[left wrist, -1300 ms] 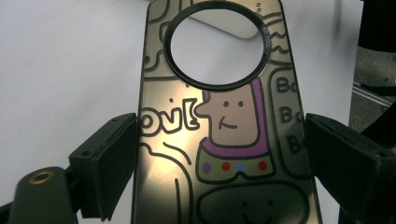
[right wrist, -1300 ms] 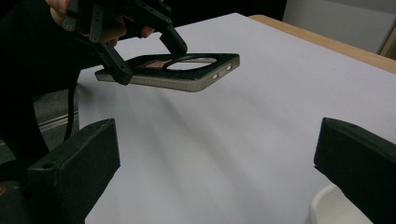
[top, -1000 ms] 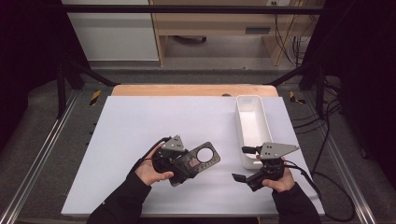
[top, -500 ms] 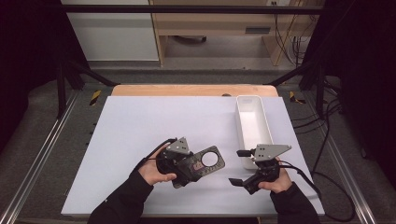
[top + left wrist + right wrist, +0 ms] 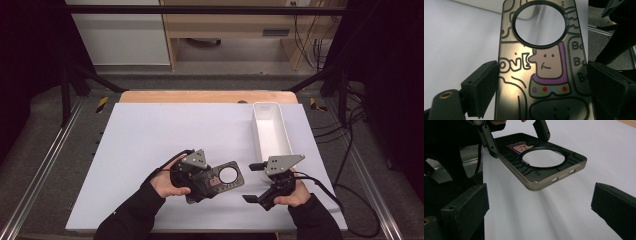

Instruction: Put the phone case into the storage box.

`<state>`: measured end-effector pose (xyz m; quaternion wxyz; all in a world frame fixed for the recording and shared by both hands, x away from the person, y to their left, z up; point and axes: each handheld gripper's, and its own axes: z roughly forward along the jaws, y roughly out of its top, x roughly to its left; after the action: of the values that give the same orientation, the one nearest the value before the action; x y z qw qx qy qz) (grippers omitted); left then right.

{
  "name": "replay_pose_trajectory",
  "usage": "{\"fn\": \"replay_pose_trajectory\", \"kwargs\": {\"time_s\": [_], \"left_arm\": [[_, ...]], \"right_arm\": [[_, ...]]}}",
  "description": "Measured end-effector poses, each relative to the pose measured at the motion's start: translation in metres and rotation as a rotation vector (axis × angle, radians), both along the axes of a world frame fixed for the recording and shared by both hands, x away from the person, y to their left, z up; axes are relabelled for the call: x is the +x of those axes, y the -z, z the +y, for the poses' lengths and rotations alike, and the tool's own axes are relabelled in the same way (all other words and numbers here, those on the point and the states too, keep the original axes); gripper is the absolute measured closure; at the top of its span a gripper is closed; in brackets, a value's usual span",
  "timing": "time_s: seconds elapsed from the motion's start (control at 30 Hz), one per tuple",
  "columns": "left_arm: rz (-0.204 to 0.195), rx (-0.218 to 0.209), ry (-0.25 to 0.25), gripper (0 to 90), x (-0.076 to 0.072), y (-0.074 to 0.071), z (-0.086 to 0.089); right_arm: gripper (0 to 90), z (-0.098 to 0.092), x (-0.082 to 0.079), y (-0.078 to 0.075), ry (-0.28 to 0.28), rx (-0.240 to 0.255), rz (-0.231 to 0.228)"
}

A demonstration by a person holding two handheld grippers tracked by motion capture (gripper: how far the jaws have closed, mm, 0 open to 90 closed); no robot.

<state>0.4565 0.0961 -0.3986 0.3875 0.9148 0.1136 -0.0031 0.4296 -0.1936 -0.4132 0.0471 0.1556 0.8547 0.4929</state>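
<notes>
The left gripper [image 5: 200, 176] pinches the phone case [image 5: 223, 178] by its long edges, lower centre, above bare white table [image 5: 165, 130]. The right gripper [image 5: 256, 182], jaws spread, sits just beside it, level.

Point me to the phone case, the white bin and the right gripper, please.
phone case [image 5: 223, 178]: high view, on its flat back below the round cutout.
white bin [image 5: 270, 134]: high view, on its bare floor.
right gripper [image 5: 254, 183]: high view, midway between its open fingertips.
</notes>
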Motion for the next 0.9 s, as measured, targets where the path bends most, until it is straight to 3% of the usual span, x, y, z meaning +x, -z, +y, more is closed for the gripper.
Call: {"fn": "replay_pose_trajectory", "kwargs": {"time_s": [0.9], "left_arm": [[0.007, 0.019, 0.101, 11.5, -0.007, 0.001, -0.01]], "right_arm": [[2.9, 0.015, 0.007, 0.001, -0.091, -0.069, 0.022]]}}
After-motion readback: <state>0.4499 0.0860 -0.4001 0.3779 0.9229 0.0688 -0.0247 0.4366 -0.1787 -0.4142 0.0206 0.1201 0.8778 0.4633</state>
